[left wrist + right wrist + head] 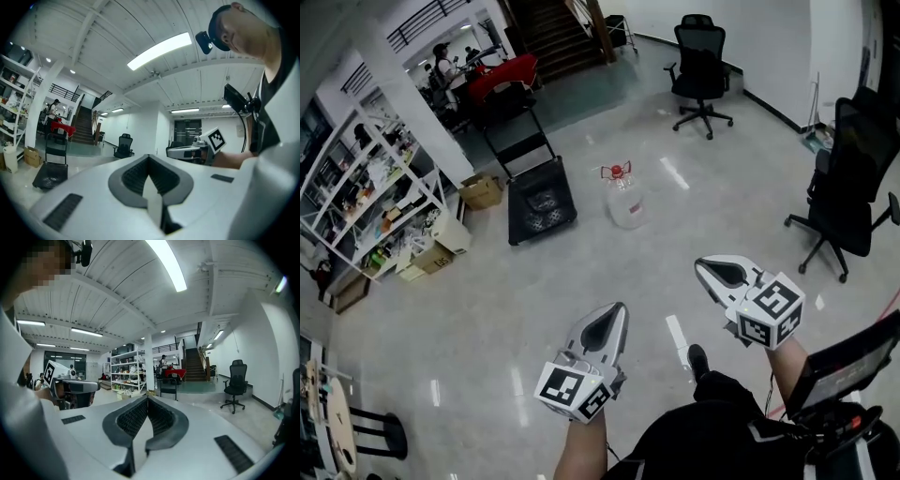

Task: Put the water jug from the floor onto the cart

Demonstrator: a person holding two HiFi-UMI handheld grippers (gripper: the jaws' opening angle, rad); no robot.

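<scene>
- The clear plastic water jug (625, 201) with a red cap and red handle stands on the pale glossy floor (487, 319), in the middle of the scene and well beyond both grippers.
- The black flat-bed cart (540, 201) with a tall black tube handle is parked just left of the jug. The two are apart, and the cart's bed is bare.
- The left gripper (619, 309), white with grey ribbed pads and a marker cube at its rear, is held low at near centre. In its own view its jaws (149, 158) are pressed together with nothing between them.
- The right gripper (701, 265), of the same make, is at near right and points toward the jug. Its jaws (147, 400) are likewise pressed together and empty.
- A black wheeled office chair (701, 75) stands far right, and another black office chair (853, 178) is at the right edge.
- A white metal shelving rack (366, 187) full of small items lines the left side, with brown cardboard boxes (481, 191) on the floor beside it.
- A dark staircase (553, 33) rises at the far end.
</scene>
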